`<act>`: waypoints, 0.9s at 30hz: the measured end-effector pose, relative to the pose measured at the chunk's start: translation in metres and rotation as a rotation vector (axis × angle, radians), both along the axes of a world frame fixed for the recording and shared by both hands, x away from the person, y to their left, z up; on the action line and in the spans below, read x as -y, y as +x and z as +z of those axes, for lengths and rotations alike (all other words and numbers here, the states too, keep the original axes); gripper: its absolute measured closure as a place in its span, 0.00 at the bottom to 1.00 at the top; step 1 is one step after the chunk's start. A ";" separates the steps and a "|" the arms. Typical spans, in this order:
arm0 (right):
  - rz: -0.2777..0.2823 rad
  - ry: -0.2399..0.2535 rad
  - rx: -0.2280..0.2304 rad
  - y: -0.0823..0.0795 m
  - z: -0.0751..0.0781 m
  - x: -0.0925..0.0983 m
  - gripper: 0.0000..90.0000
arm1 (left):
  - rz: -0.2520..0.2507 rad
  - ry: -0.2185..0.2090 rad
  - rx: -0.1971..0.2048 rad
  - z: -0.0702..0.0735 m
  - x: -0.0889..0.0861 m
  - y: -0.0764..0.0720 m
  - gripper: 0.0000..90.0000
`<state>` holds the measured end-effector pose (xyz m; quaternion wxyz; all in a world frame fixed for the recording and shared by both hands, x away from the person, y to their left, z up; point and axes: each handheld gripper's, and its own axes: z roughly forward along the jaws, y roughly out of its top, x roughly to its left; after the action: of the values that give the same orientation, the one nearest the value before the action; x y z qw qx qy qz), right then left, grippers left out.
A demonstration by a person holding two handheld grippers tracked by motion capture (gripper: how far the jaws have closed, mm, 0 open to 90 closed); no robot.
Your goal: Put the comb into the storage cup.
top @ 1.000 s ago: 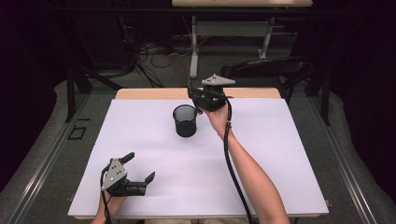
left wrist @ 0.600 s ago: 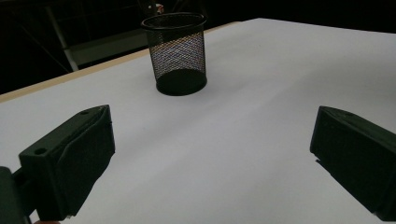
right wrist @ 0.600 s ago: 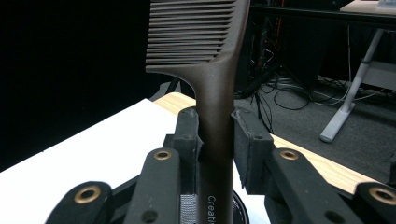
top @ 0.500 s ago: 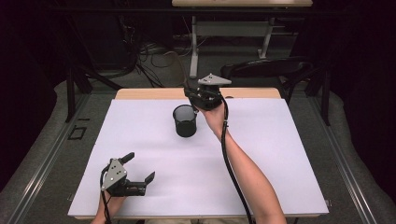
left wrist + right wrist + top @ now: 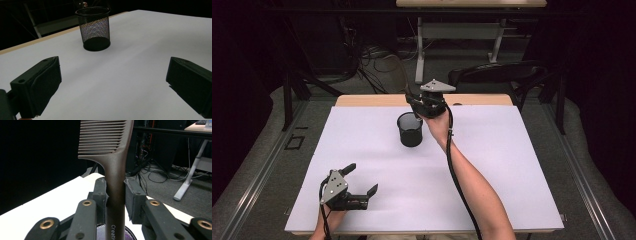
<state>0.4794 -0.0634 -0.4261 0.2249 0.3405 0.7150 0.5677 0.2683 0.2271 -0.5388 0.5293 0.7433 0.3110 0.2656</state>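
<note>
Worktop (image 5: 512,165) covered in white, bare but for one item. Cup (image 5: 410,129) of black mesh stood upright toward the far edge, mouth up, probably set there to take something dropped in from above. Right hand-held gripper (image 5: 424,104) raised just over and behind the cup rim, likely so its load could go straight down. Clamped between its jaws: a brown comb (image 5: 113,157), gripped by the handle, teeth end out beyond the jaws, handle end toward the cup mouth seen below. Left hand-held gripper (image 5: 357,187) rested low near the front edge, well apart from the cup, jaws spread wide and holding nothing, seemingly kept out of the way.
</note>
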 end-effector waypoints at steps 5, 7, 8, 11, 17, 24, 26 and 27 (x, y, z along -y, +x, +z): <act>0.004 0.005 0.002 0.001 -0.002 -0.002 0.81 | 0.000 0.000 0.001 0.000 0.000 0.000 0.00; 0.006 0.006 0.004 0.002 -0.003 -0.003 0.81 | 0.001 0.000 0.000 0.000 0.000 0.000 0.00; 0.006 0.009 0.004 0.002 -0.003 -0.003 0.81 | 0.001 0.000 0.000 0.000 0.000 0.000 0.00; 0.005 0.013 0.005 0.003 -0.004 -0.004 0.81 | 0.000 0.000 0.000 0.000 0.000 0.000 0.00; 0.006 0.021 0.008 0.004 -0.006 -0.005 0.81 | 0.000 0.001 0.001 0.000 0.000 0.000 0.00; 0.005 0.029 0.010 0.005 -0.009 -0.006 0.81 | 0.000 0.000 0.001 0.000 0.000 0.000 0.00; 0.007 0.030 0.013 0.006 -0.010 -0.007 0.81 | 0.001 -0.001 0.000 0.000 0.000 0.000 0.00; 0.010 0.030 0.015 0.006 -0.010 -0.008 0.81 | 0.001 0.000 0.000 0.000 0.000 0.000 0.00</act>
<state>0.4853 -0.0555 -0.4361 0.2225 0.3361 0.7064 0.5818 0.2685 0.2275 -0.5388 0.5293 0.7431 0.3113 0.2660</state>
